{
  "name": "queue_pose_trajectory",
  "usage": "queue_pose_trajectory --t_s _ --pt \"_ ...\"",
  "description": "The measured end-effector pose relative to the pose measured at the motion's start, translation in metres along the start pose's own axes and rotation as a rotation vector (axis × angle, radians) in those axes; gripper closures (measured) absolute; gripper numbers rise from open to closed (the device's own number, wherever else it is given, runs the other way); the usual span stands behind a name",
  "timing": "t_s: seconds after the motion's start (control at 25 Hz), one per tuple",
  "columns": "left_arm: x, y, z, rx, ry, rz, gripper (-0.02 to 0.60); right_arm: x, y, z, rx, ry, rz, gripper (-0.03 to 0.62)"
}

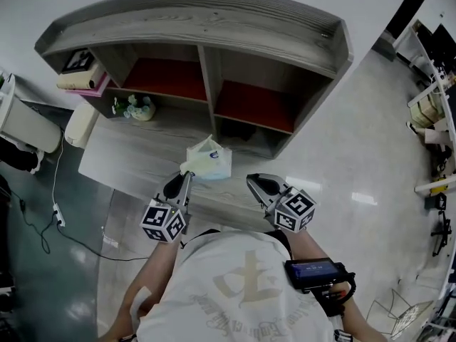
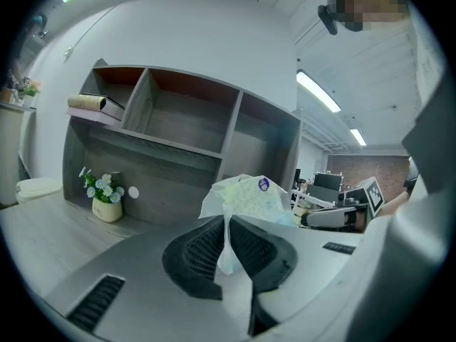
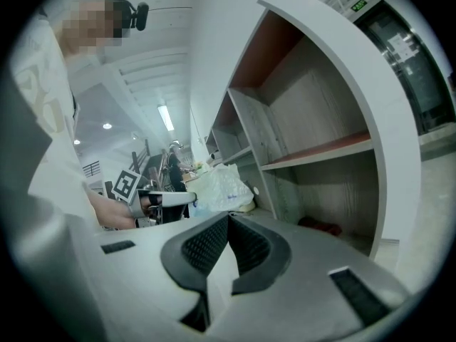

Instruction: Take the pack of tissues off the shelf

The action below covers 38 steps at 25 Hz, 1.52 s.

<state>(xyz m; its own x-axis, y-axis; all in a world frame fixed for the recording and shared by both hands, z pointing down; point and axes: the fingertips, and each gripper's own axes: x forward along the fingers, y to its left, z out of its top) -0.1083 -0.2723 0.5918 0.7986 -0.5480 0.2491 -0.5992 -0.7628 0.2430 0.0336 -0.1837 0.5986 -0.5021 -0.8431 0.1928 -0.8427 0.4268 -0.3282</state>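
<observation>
The pack of tissues (image 1: 209, 159), pale plastic wrap with a small blue mark, is out in front of the grey shelf unit (image 1: 206, 20), over the front part of the wooden top. My left gripper (image 1: 188, 174) is shut on a fold of its wrapper; in the left gripper view the pack (image 2: 249, 197) stands just beyond the pinching jaws (image 2: 228, 225). My right gripper (image 1: 251, 180) is to the right of the pack, apart from it, shut with nothing between its jaws (image 3: 228, 223). From the right gripper view the pack (image 3: 221, 187) hangs off the left gripper (image 3: 168, 199).
A small pot of flowers (image 1: 139, 107) stands on the wooden top at the left. Books (image 1: 82, 80) lie in the upper left compartment. Something red (image 3: 320, 226) lies in the lower right compartment. A white bin (image 1: 80, 123) and a cable (image 1: 55, 209) are on the floor at the left.
</observation>
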Motion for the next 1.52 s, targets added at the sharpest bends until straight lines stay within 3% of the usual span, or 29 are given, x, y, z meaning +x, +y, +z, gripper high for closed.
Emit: queue_pose_trajectory --t_s 0.56,1.52 --pt "-0.022 0.006 -0.051 -0.030 0.075 0.031 0.545 0.003 0.012 -0.015 -0.002 0.035 0.024 0.591" --pt "0.007 -0.029 -0.063 -0.005 0.118 -0.064 0.545 -0.023 -0.006 -0.016 0.000 0.011 -0.037 0.591"
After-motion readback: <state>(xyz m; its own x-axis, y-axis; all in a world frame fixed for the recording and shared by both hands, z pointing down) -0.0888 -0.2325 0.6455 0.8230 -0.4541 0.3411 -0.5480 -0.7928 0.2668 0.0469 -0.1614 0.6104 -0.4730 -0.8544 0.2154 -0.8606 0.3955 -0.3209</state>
